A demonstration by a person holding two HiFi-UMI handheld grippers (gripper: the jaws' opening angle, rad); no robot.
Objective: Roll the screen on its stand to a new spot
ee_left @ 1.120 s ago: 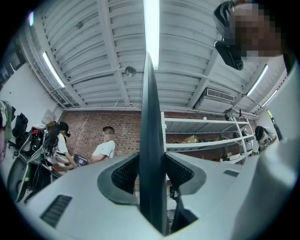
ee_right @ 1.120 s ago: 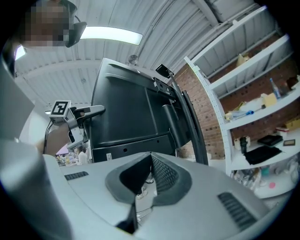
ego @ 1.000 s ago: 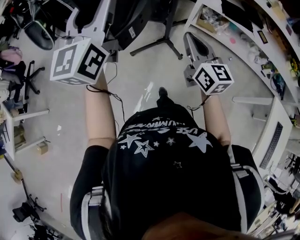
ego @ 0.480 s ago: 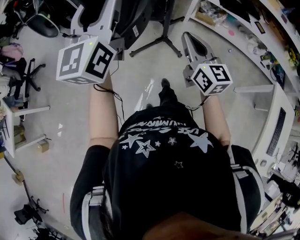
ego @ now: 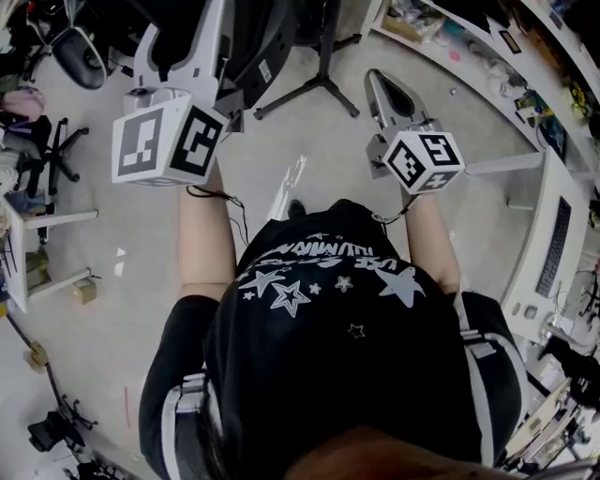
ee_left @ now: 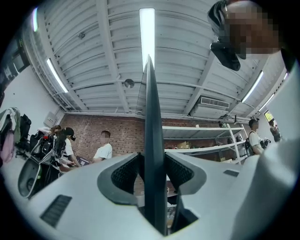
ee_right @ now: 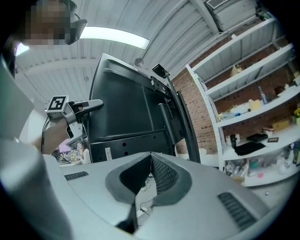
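The black screen [ego: 272, 28] on its stand stands ahead of me at the top of the head view, and the stand's dark legs [ego: 319, 86] are spread on the pale floor. My left gripper [ego: 183, 28] is shut on the screen's side edge. In the left gripper view that edge [ee_left: 154, 140] runs as a thin dark strip between the pads. My right gripper [ego: 377, 80] hovers to the right of the stand, shut and empty. The right gripper view shows the screen's back [ee_right: 126, 108], its pole [ee_right: 173, 117] and the left gripper [ee_right: 86, 107] on the edge.
A white curved bench with shelves [ego: 525, 159] runs down the right side. An office chair [ego: 80, 56], a chair base [ego: 61, 150] and a small box [ego: 84, 292] stand at the left. People [ee_left: 105, 150] sit by a brick wall beyond.
The stand's legs and the screen have shifted toward the top of the view. My left gripper has stayed on the screen's edge, and my foot has drawn back under me.
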